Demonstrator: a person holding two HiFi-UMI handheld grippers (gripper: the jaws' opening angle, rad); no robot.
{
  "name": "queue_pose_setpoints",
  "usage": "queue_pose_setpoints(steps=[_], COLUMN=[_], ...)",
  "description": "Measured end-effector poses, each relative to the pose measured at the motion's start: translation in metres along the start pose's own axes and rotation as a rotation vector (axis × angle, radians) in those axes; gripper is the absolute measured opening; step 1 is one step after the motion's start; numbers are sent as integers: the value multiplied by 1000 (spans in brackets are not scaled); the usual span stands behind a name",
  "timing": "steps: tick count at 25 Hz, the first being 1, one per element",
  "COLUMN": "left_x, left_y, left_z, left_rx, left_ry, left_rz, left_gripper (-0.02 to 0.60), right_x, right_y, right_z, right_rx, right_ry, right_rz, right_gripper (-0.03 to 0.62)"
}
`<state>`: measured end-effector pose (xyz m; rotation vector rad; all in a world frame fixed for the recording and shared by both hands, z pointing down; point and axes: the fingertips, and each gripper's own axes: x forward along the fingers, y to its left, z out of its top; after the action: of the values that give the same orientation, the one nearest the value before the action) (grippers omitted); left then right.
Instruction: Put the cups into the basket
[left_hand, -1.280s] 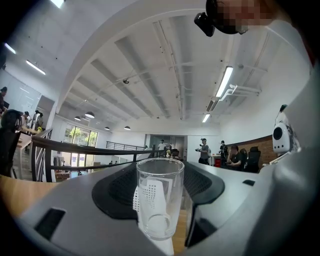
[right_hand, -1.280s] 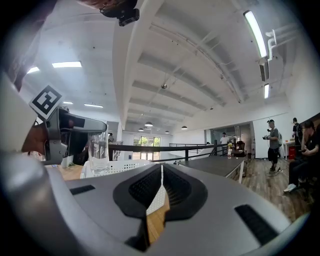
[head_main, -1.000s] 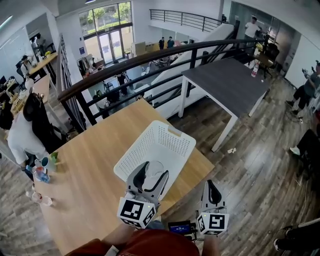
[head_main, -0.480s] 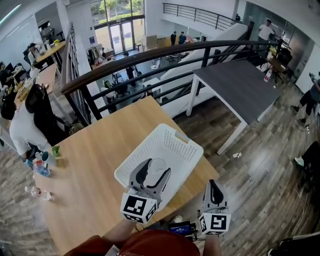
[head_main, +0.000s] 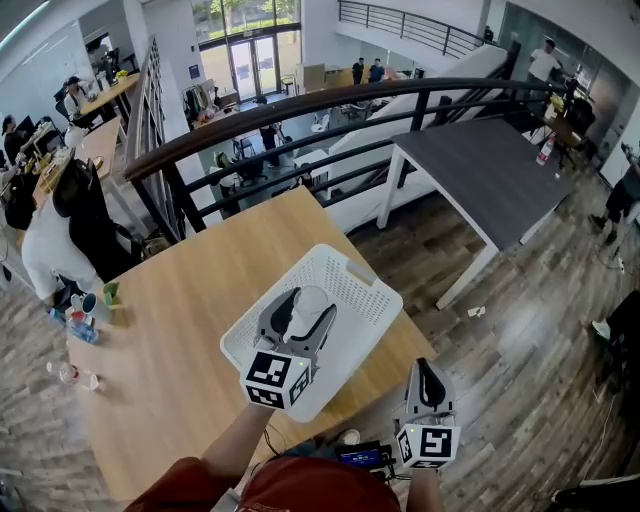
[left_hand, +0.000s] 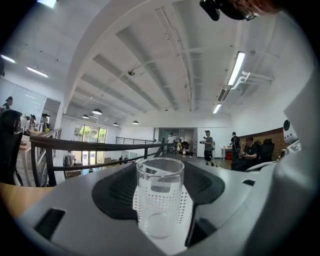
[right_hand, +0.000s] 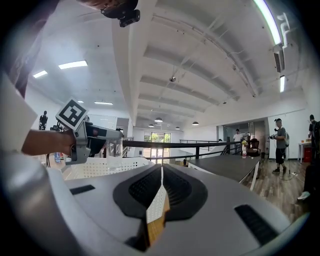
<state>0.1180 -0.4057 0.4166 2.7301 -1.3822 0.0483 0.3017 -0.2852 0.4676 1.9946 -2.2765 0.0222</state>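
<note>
Head view: left gripper jaws clamp glass cup above basket, centre frame; release pending. Right gripper jaws together, empty.

Head view: steeply down from above onto the counter and white basket, both near. View from the left tongs: level along its jaws, close on the glass cup. View from the right tongs: level toward the railing; basket and left tongs at the frame's left, shared with the head view.
</note>
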Motion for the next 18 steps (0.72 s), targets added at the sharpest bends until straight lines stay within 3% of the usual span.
queue_pose_setpoints(steps=[18], left_x=[72], left_y=[17], left_z=[-80], left_rx=[-18], left_ry=[284], left_rz=[-15], left_gripper=[284], right_x=[8], right_y=[2], right_z=[6], right_rx=[12], right_ry=[-16], right_rz=[30], right_gripper=[15])
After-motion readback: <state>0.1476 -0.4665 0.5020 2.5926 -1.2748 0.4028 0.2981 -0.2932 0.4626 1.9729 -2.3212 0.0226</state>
